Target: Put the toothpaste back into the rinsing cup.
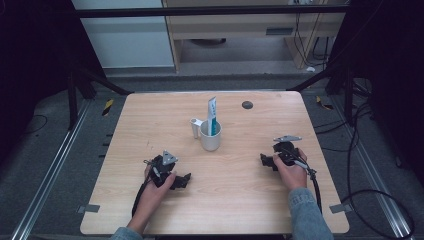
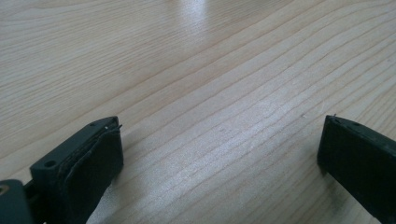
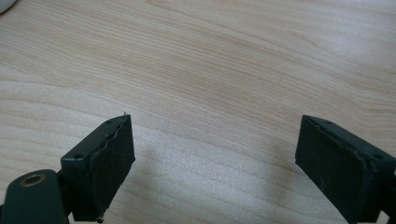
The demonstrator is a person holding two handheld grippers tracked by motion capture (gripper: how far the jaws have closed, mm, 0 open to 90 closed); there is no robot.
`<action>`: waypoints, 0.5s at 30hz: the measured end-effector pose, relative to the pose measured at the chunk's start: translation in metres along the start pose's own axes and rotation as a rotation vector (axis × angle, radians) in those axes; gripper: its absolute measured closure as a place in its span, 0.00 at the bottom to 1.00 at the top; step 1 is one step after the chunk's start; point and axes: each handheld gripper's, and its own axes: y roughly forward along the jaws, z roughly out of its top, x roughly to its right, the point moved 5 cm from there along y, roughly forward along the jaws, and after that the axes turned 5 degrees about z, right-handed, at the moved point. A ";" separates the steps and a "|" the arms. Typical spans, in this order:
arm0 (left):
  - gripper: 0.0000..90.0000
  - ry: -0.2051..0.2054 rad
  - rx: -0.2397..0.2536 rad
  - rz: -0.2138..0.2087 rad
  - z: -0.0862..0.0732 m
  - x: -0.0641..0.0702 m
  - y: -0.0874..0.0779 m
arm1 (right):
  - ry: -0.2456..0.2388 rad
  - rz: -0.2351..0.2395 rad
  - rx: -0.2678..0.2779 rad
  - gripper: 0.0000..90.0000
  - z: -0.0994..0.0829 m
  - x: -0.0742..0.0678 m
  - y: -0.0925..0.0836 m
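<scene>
A white mug (image 1: pixel 210 138) stands near the middle of the wooden table (image 1: pixel 235 205), its handle to the left. A white and teal tube (image 1: pixel 212 114) stands upright in it. My left gripper (image 1: pixel 183 180) lies low on the table, front left of the mug, held by a hand and pointing right. In the left gripper view its jaws (image 2: pixel 222 135) stand wide apart over bare wood. My right gripper (image 1: pixel 265 161) rests front right of the mug and points left. Its jaws (image 3: pixel 215 140) are open too, with nothing between them.
A small dark round spot (image 1: pixel 247 105) marks the table's far side. Black frame legs (image 1: pixel 95 80) stand at the far corners. Cables (image 1: pixel 370 195) lie on the grey floor to the right. A pale cabinet (image 1: pixel 240 30) stands behind the table.
</scene>
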 end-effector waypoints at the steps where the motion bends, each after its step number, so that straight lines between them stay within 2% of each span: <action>1: 0.00 0.000 0.000 0.000 0.000 0.000 0.000 | -0.001 -0.007 -0.002 0.12 -0.001 0.001 0.001; 4: 0.00 0.000 0.000 0.000 0.000 0.000 0.000 | 0.009 -0.013 -0.006 0.11 -0.004 0.002 0.005; 12: 0.00 0.000 0.000 0.000 0.000 0.000 0.000 | 0.008 -0.030 0.050 0.07 -0.006 0.003 0.010; 15: 0.00 0.000 0.000 0.000 0.000 0.000 0.000 | 0.014 -0.029 0.047 0.04 -0.006 0.004 0.010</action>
